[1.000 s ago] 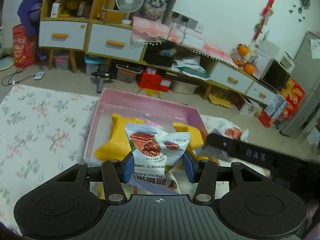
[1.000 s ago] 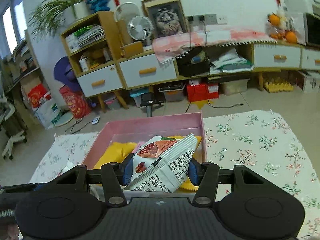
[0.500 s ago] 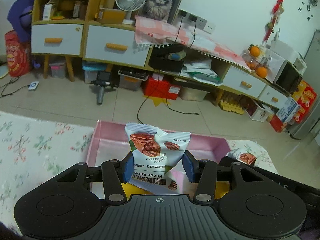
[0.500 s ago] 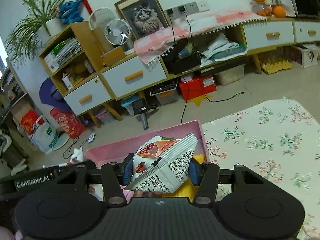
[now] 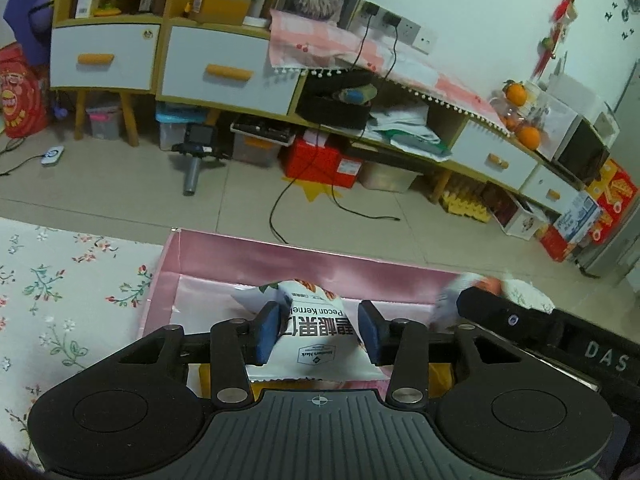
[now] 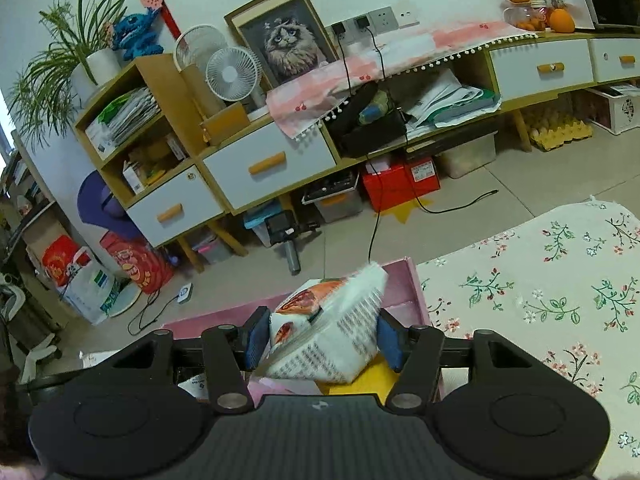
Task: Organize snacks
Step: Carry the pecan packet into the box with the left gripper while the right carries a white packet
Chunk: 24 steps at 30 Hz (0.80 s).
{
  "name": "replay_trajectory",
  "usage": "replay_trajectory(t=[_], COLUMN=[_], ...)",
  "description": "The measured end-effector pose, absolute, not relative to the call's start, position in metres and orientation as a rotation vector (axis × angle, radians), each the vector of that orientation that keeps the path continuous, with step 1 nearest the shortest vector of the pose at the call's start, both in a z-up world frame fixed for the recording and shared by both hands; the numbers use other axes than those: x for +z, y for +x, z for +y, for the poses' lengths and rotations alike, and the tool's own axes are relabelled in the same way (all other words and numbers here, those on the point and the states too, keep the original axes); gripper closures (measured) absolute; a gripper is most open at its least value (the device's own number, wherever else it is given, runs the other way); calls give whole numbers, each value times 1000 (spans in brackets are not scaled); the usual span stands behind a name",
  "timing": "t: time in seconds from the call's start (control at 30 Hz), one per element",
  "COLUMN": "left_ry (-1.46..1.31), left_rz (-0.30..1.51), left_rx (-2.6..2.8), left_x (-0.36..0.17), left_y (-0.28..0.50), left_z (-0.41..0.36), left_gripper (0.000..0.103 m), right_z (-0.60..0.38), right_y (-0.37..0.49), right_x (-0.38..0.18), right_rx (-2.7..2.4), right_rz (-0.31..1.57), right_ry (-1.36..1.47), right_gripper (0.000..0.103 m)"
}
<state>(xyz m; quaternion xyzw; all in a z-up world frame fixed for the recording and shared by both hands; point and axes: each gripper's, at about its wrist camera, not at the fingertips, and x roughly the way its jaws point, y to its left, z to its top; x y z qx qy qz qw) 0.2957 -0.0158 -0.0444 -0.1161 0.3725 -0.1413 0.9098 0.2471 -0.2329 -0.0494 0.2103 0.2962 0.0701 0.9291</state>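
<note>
Both grippers have carried their packets forward and down since a second ago, so the pink box that lay well ahead then now sits right under the fingers.

Closest to me, the left gripper (image 5: pixel 318 334) has a white pecan packet (image 5: pixel 318 340) between its blue pads. The left pad touches the bag's edge, a sliver of gap shows at the right pad, and the jaws are closing on it. The packet hangs with its print upside down, its long side running across the jaws, low inside the pink box (image 5: pixel 304 258).

The right gripper (image 6: pixel 322 338) has a second snack packet (image 6: pixel 328 330), blurred and tilted, its long axis slanting up toward the right pad. Those jaws are opening, and the bag looks loose between them, as if being let go.

Below both bags I see yellow lining on the box floor. The box's far wall is just beyond the left packet, its right wall just beside the right one. So the drop is straight down for both, and the right hand seems nearer to finishing.

Past the box lie the floral mat (image 6: pixel 560 300), then tiled floor and cabinets.
</note>
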Motion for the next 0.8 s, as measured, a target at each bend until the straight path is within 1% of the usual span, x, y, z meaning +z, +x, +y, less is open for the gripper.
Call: replay_trajectory(t=[0.07,0.13,0.2,0.3,0.37,0.47,0.53,0.57,0.7,0.77,0.8], left_ry=[-235,-227,-213,-203,-204,-196,-189,-186,-169,-161,-158], left_rz=[773,774,772,773,779,780,778,778,790,790,790], left_rx=[-295,-304,-307,-309,-312,-314,-312,-308,-297,-295,-296], left_x=[-43,-40,-36,-30,-25,-17,-11,-9,1,7,10], left_y=[295,293,291,286,280,268,259,254,234,223,217], left_z=[-15,-16,-17,-16,-14,-9,-6,-4,5,9,11], left_gripper=[56,48,45,43,39,37,31,31,31,26,22], right_z=[-234,-234,-233,-235,-237,-240,-240,-239,-233,-229,-227], right_y=[248,248,246,244,241,237,232,229,215,208,203], right_x=[-49,-48,-47,-43,-40,-35,-30,-27,-15,-8,-5], right_rx=[145,126,126,116,103,95,91,91,85,88,89], right_rz=[607,606,608,607,610,631,638,640,660,671,676], right_ry=[442,444,442,442,465,503,514,513,480,464,455], right_gripper=[65,63,62,58,53,53,50,48,45,41,40])
